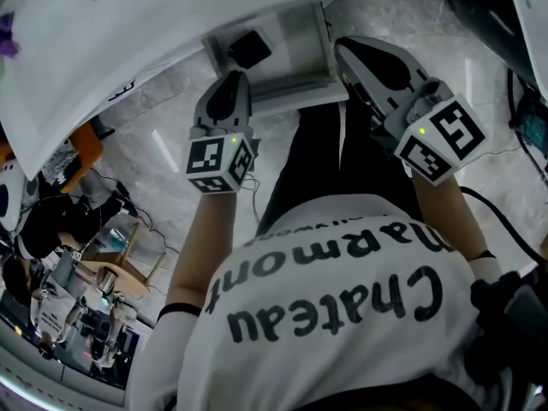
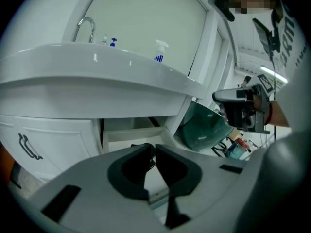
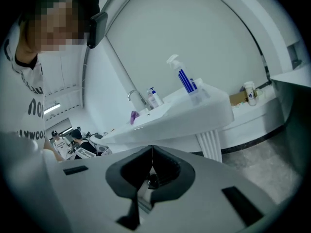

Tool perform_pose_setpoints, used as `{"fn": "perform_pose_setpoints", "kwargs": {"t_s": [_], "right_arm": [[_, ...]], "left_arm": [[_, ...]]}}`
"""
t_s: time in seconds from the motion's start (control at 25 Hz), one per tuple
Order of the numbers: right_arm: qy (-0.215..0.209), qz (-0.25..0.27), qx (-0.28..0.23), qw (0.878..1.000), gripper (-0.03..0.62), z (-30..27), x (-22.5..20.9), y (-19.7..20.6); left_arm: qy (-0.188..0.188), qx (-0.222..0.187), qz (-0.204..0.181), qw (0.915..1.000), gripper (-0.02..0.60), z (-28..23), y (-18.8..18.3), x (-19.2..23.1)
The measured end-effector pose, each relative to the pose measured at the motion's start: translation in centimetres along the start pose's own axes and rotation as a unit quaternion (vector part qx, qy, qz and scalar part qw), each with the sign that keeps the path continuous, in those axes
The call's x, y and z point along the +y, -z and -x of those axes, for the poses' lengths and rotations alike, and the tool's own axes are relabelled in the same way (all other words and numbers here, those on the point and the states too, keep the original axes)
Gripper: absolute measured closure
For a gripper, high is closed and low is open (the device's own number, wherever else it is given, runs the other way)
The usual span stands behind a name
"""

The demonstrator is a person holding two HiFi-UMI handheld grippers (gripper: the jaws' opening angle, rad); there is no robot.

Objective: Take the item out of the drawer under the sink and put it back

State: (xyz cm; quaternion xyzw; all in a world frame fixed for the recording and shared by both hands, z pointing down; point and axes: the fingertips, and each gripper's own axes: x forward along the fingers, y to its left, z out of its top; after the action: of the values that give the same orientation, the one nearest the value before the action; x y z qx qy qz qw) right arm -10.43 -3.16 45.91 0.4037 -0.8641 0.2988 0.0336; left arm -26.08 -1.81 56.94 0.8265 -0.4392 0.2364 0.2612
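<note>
We hold both grippers empty, jaws pressed together. The left gripper [image 2: 154, 149] tips down toward the open drawer [image 1: 295, 41] under the sink [image 1: 214, 7]. The right gripper [image 3: 152, 152] hangs at its 3 o'clock, aimed along the basin.

The item [image 1: 250, 48], small and black, lies inside the drawer at 12 o'clock from the left gripper, untouched.

The main risk, as we judge it, is reaching in with the jaws together, which would only shove the item toward the back. The basin overhangs the drawer closely, so a high approach could strike its rim. A bump on the drawer front could push it shut.

Around us are a pale veined floor [image 1: 163, 144] and a white cabinet. A spray bottle [image 3: 182, 79] and tap [image 2: 86, 27] stand on the sink top. Cables and gear [image 1: 77, 229] lie at 8 o'clock.
</note>
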Motion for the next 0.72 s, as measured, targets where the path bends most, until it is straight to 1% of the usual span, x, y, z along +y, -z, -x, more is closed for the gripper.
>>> {"fn": "perform_pose_setpoints", "kwargs": {"t_s": [0.04,0.08,0.12,0.16,0.28,0.36,0.48,0.64,0.68,0.72], "right_arm": [[0.009,-0.007,-0.004,1.000,0.582,0.2,-0.2,0.0],[0.016,-0.013,-0.008,1.000,0.582,0.4,-0.3,-0.1],[0.023,-0.018,-0.011,1.000,0.582,0.6,-0.6,-0.1],[0.029,-0.021,-0.013,0.999,0.582,0.8,-0.8,-0.1],[0.049,-0.031,-0.024,0.998,0.582,1.6,-1.6,-0.5],[0.061,-0.046,-0.034,0.997,0.582,2.3,-2.1,-0.8],[0.073,-0.071,-0.047,0.994,0.582,2.9,-2.6,-0.8],[0.088,-0.079,-0.046,0.992,0.582,3.3,-2.6,-0.6],[0.091,-0.079,-0.045,0.992,0.582,3.5,-2.6,-0.6],[0.093,-0.079,-0.044,0.992,0.582,3.7,-2.6,-0.6]], "left_arm": [[0.002,0.007,-0.005,1.0000,0.568,-0.4,0.3,0.2],[0.003,0.016,-0.010,0.9998,0.539,-0.9,0.6,0.4],[0.002,0.026,-0.015,0.9996,0.459,-1.4,1.0,0.6],[0.001,0.036,-0.019,0.9992,0.422,-1.9,1.4,0.8],[-0.004,0.063,-0.035,0.9974,0.394,-2.9,2.4,1.2],[-0.006,0.073,-0.047,0.9962,0.387,-3.3,2.6,1.2],[-0.010,0.073,-0.061,0.9954,0.383,-4.0,2.2,1.3],[-0.015,0.079,-0.059,0.9950,0.379,-4.6,2.2,1.8],[-0.019,0.082,-0.060,0.9946,0.371,-4.8,2.4,1.9],[-0.024,0.084,-0.061,0.9943,0.350,-5.1,2.5,2.0]]}}
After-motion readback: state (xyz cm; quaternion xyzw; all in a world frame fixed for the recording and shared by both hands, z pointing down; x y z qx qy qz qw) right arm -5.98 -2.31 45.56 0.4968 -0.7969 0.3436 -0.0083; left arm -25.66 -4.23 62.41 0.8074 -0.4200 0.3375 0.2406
